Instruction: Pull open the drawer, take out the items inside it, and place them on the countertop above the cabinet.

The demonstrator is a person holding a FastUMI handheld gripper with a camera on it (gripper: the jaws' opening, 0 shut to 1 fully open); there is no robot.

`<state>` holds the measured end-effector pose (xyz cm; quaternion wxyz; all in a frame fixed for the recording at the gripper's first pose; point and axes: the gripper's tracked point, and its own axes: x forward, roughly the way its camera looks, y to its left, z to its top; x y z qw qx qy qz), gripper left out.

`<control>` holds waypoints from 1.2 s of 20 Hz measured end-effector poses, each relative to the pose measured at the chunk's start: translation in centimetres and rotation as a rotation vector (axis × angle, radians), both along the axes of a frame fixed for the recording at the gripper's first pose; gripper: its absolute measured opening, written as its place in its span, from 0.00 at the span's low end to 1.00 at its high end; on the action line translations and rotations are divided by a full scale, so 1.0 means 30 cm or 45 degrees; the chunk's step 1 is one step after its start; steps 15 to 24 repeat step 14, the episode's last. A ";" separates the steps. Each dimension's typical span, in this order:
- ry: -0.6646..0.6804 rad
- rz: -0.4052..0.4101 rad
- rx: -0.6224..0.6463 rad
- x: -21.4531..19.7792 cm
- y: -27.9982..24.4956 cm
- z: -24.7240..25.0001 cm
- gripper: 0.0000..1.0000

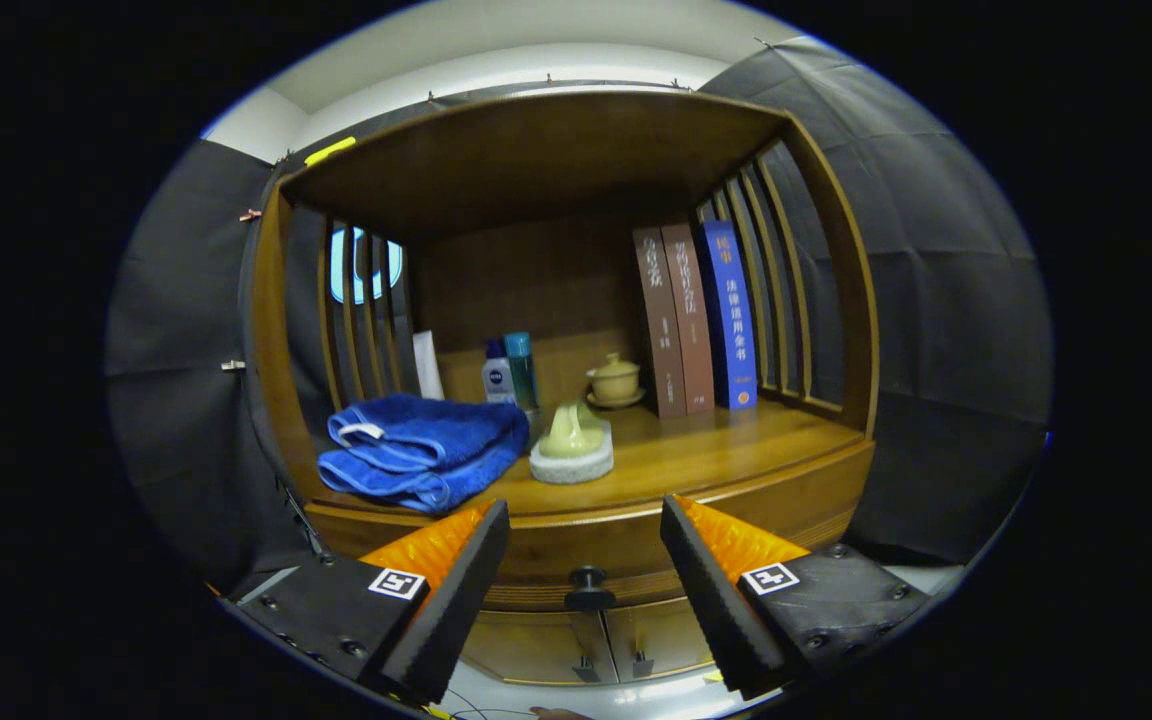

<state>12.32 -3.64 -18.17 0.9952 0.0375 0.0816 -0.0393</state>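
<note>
The gripper [584, 520] was found with its fingers spread wide apart and nothing held between them. It faced a wooden cabinet [861, 330] with slatted sides and an open shelf compartment.

The drawer [756, 500] lay directly below the countertop [736, 440] and appeared closed, its front flush with the cabinet face. The dark round drawer knob [589, 586] sat between the two fingers, a little below their tips and touching neither. Below the drawer, two small cabinet doors [576, 640] were shut, each with a small handle near the middle seam. The contents of the drawer could not be seen.

The countertop was already occupied. A folded blue towel [421, 450] lay at the left front, its edge overhanging slightly just beyond the left finger. Just beside it, near the centre front, a pale green object rested on a white round stand [572, 452]. Behind these, against the back panel, stood two small bottles [509, 372] side by side, a white card [427, 365] leaning at the left, and a lidded cup on a saucer [615, 382]. Three books [696, 318] stood upright at the right rear, against the slats. The right front portion of the countertop carried no items.
</note>
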 end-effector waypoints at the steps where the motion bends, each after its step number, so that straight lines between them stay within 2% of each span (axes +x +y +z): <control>1: -0.026 -0.012 0.006 -0.018 -0.005 0.065 0.99; 7: -0.087 0.032 -0.063 -0.104 0.046 0.384 0.99; 12: -0.065 0.077 -0.041 -0.170 0.070 0.513 0.99; 14: -0.069 0.078 -0.051 -0.191 0.063 0.553 0.99; 24: -0.069 0.078 -0.051 -0.191 0.063 0.553 0.99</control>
